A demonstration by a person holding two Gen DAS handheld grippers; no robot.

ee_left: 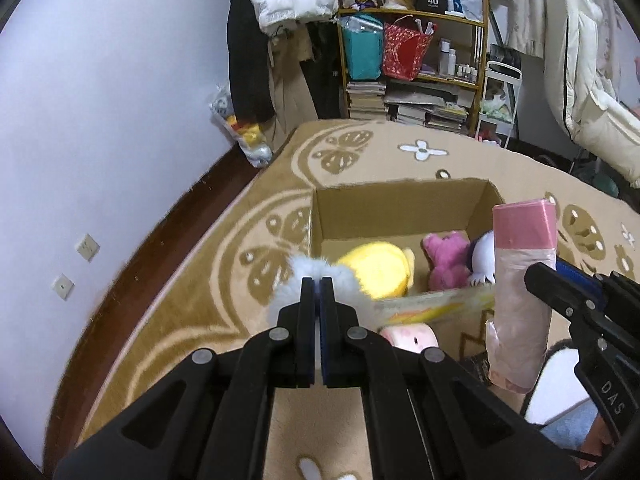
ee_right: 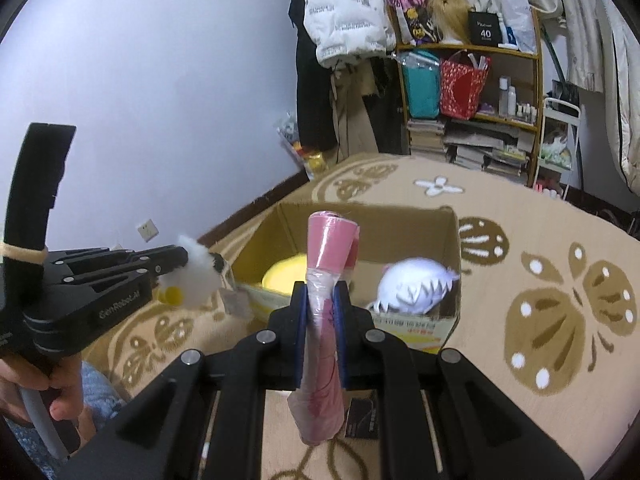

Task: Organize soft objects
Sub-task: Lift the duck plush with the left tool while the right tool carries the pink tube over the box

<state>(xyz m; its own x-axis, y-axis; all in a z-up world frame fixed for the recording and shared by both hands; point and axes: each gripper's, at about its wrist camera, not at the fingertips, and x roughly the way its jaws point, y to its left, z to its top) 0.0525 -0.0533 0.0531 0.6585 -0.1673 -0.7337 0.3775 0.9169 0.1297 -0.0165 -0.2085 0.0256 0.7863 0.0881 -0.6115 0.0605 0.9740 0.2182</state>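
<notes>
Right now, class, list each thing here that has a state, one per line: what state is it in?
Left tongs: shut on white plush, held in the air.
Right tongs: shut on pink roll, upright.
Box: open, holding toys.
Yellow plush: lying in box.
Purple plush: lying in box.

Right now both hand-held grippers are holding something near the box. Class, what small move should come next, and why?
Probably carry the left hand-held gripper forward over the cardboard box: it is shut on the white fluffy toy, which hangs just outside the box's near-left edge, not above the opening.
</notes>
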